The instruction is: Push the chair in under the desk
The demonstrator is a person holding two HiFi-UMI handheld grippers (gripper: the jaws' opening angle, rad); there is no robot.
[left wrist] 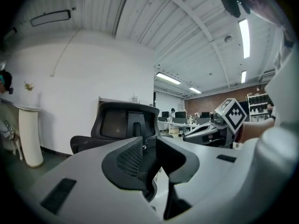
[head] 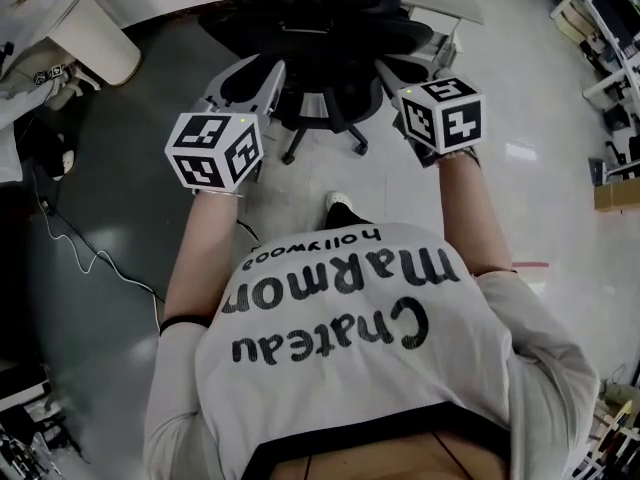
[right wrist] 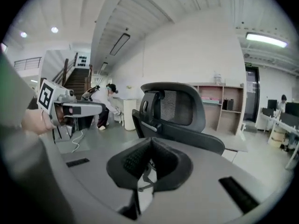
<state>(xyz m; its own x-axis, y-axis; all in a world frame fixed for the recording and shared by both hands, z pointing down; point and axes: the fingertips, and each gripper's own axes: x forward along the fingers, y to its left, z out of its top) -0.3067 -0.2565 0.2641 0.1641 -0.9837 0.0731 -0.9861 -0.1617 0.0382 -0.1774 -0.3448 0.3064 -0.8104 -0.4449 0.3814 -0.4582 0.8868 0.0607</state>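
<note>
1. White wall (left wrist: 88, 73) beneath a ribbed ceiling (left wrist: 187, 36), strip lights (left wrist: 244, 37) glowing.
2. Grey floor (head: 150, 228), a cable (head: 130, 280) trailing across it.
3. Staircase (right wrist: 75, 80) and open shelving (right wrist: 223, 98) beyond.

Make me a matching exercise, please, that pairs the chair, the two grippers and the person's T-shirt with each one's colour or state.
Things:
1. chair
2. left gripper
3. right gripper
4. T-shirt

Descriptions:
A. jaws together, nothing held
B. white with dark lettering
C. black, in front of both grippers
D. jaws slightly apart, nothing between them

Pairs: 1-C, 2-D, 3-A, 4-B
</note>
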